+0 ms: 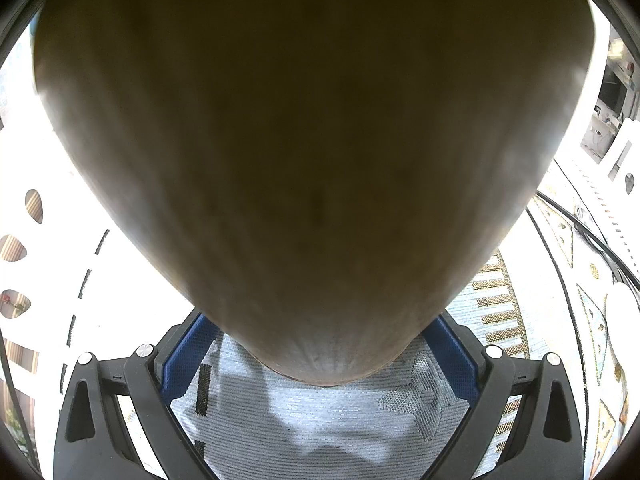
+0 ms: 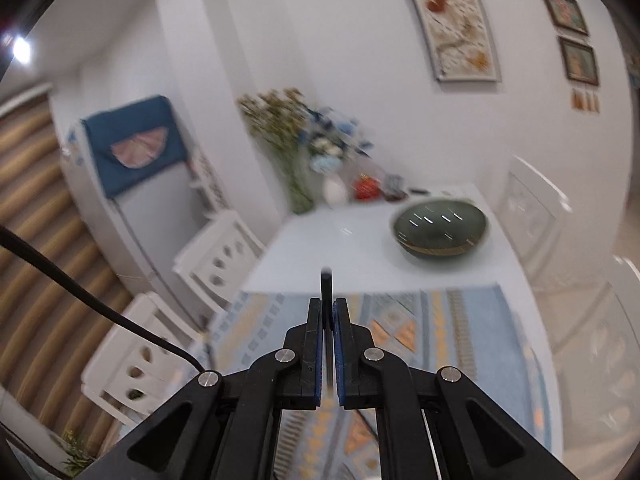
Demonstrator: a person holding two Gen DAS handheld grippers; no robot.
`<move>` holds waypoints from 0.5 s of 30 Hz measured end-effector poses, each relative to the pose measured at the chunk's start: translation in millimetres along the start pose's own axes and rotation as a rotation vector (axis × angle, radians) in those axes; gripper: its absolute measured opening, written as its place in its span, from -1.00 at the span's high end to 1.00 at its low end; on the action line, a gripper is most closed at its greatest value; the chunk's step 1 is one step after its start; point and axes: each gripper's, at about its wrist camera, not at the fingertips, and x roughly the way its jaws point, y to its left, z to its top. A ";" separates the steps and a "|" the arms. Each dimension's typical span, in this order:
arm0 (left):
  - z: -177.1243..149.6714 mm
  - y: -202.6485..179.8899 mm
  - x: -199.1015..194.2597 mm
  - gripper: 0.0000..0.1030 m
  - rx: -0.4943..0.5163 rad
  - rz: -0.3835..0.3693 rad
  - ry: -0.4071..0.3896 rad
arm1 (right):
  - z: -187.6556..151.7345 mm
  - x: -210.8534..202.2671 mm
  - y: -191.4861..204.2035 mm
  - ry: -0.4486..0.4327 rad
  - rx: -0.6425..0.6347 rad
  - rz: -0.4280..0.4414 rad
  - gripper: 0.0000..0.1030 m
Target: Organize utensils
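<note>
Utensils: two are in hand. A broad wooden piece (image 1: 304, 152), probably a spoon bowl or spatula blade, fills nearly all of the left wrist view; a thin dark-handled utensil (image 2: 327, 280) stands edge-on in the right wrist view.
Room: white walls with framed pictures (image 2: 456, 20), a fridge under a blue cover (image 2: 132, 144), white chairs (image 2: 216, 252) with cut-out backs, striped brown curtain or blind at the left.
Worktop: a white table (image 2: 340, 256), its near part covered by a woven cloth (image 2: 448, 332) in pale blue, grey and orange patterns.
On the worktop: a dark green bowl (image 2: 440, 228) sits well beyond the cloth; vases of flowers (image 2: 304, 144) and small blurred items stand at the far edge by the wall.
Left gripper (image 1: 320, 344): fingers spread fairly wide, the narrow end of the wooden piece sitting between the blue pads; contact seems likely, but I cannot tell for certain.
Right gripper (image 2: 328, 312): fingers pressed almost together, pinching the dark handle, which pokes up past the tips.
Step in hand: likely carrying both utensils above the cloth toward wherever they belong; the right view is motion-blurred.
Next move: a holder or tray is not visible, so the destination must first be found; then each utensil needs lowering steadily, as the wooden piece blocks the left camera's sight.
</note>
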 end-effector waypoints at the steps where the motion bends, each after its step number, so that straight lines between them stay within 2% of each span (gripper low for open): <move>1: -0.1 -0.2 0.2 -0.93 0.000 0.000 0.000 | 4.3 0.3 3.9 -0.009 0.000 0.027 0.91; 6: -0.1 -0.3 0.2 -0.93 0.000 0.000 0.000 | 24.9 12.8 33.4 -0.030 -0.012 0.177 0.91; 15: 0.0 -0.4 0.2 -0.93 0.000 0.000 0.000 | 37.2 37.8 98.7 -0.025 -0.125 0.318 0.91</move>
